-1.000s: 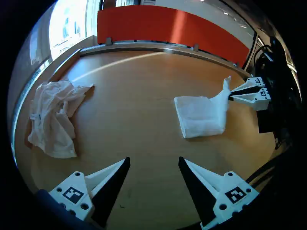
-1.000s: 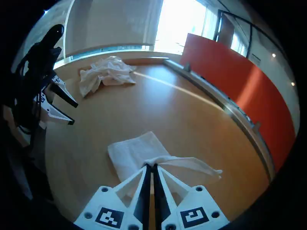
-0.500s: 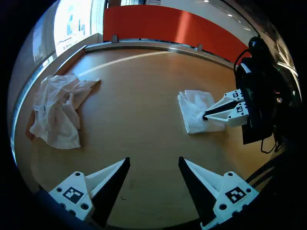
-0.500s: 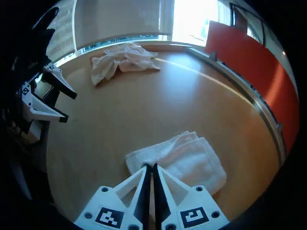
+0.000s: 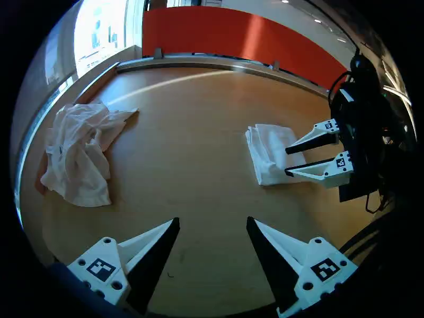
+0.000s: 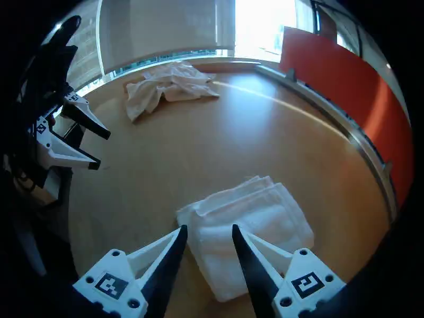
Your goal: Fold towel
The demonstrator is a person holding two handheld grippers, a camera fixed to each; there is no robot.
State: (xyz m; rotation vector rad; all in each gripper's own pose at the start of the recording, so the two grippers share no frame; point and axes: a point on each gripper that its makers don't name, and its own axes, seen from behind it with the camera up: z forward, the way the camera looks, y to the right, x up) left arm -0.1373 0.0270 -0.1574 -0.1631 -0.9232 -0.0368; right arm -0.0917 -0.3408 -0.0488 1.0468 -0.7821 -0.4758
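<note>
A white towel [image 6: 249, 228], folded into a small rectangle [image 5: 271, 153], lies flat on the wooden table [image 5: 191, 122]. My right gripper [image 6: 208, 231] stands open over the towel's near edge, its fingers apart and holding nothing; it shows at the right of the left gripper view [image 5: 286, 161], its tips at the towel's right side. My left gripper [image 5: 212, 222] is open over bare table, well away from the towel, and appears at the left of the right gripper view [image 6: 102, 151].
A crumpled white cloth [image 5: 79, 151] lies in a heap near the table's far corner by the window [image 6: 167, 87]. An orange partition [image 5: 238, 37] runs along the table's back edge. Dark cables and a hand sit behind each gripper.
The right gripper carried the lifted towel end over onto the rest, laid it down and opened, letting go. The towel now lies folded. The left gripper has stayed in place, open.
</note>
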